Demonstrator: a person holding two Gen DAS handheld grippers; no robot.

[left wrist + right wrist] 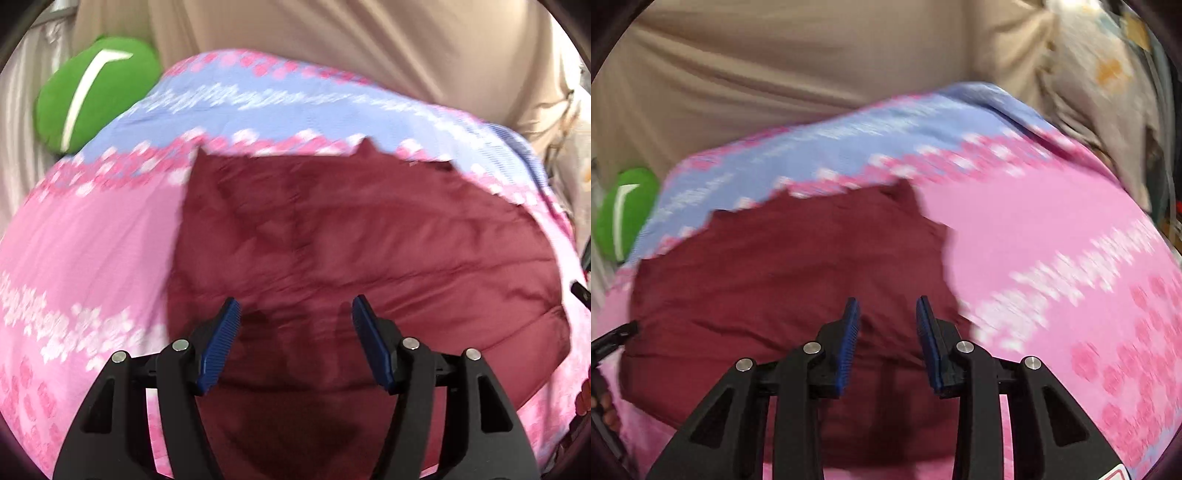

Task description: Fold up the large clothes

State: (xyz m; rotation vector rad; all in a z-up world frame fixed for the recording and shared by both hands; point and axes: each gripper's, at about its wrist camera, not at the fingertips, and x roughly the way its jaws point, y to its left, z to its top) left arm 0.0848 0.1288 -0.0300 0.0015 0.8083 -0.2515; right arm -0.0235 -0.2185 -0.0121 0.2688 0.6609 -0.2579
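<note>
We held both grippers over the maroon garment (351,236), which lay flat on the pink-and-blue bedcover (92,240). Left gripper (295,314) jaws stood apart, empty; right gripper (887,312) jaws narrower, also empty.

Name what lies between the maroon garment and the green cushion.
Only the pink-and-blue patterned sheet, seen in the left wrist view, separates maroon garment from green cushion.

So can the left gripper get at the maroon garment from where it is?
Probably yes: the left gripper hangs over the maroon garment, jaws open and empty, with nothing lying between them.
</note>
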